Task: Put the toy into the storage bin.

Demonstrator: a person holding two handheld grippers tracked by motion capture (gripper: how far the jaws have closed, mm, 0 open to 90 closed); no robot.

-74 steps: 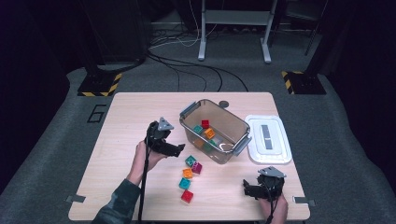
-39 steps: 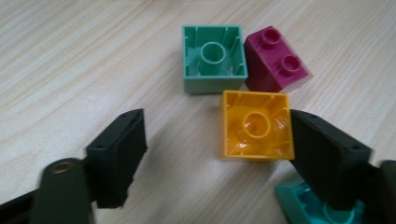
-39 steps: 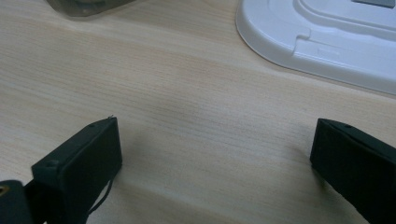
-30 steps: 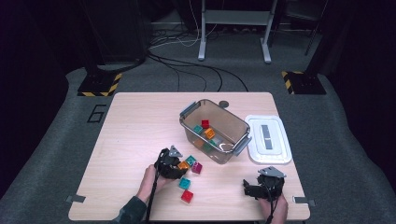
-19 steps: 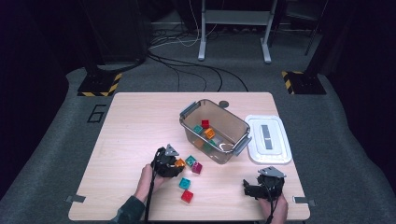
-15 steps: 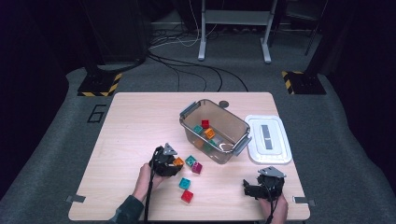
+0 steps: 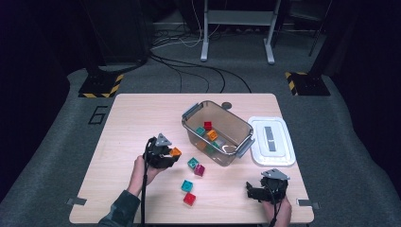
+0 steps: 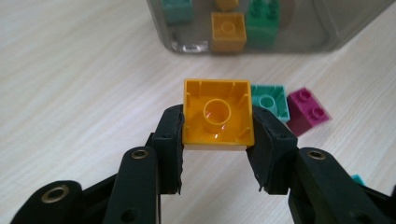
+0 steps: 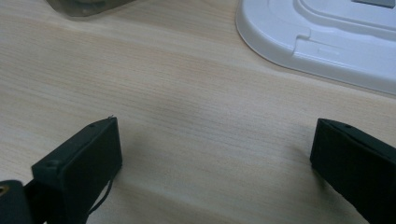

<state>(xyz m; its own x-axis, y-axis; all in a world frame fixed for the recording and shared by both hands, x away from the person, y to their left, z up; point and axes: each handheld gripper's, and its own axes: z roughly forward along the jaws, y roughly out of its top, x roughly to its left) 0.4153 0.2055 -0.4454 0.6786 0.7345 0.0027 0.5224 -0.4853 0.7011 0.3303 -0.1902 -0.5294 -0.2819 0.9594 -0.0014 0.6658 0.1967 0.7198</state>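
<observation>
Left gripper (image 8: 217,140): its jaws are pinching the orange brick (image 8: 218,114) by two opposite side walls, with the hollow underside and its centre tube facing the camera.
Jaw motion: the jaws have just been closing a little, and the brick is sitting squarely between the pads.
Brick's place: it is hanging clear of the table (image 7: 123,123), in front of the bin (image 7: 215,132) and just short of the teal brick (image 8: 270,100) and magenta brick (image 8: 308,112) lying on the wood.
Right gripper (image 9: 212,154): its jaws are standing wide apart over bare wood with nothing between them, near the white lid (image 9: 327,42).
How the brick is likely handling: it looks light, rigid and hollow, so a modest squeeze should be enough; the glossy plastic is probably slippery, and the thin walls may flex a little under hard pressure.
Where to hold: flat pads on two parallel walls, as now, seems the sound grip; a hold across corners or on the studs would probably let it twist out.
Bin contents: red, teal, orange and green bricks are lying inside, but the tinted wall is blurring them and the exact count is hard to make out.
Hidden: the brick's studded face is turned away from both cameras.
Cut off: the bin's top is running out of the left gripper view, and a further teal piece is peeking out beside the jaw at the lower right.
Small in the high view: the left gripper's jaws are too small there to judge their grip.
</observation>
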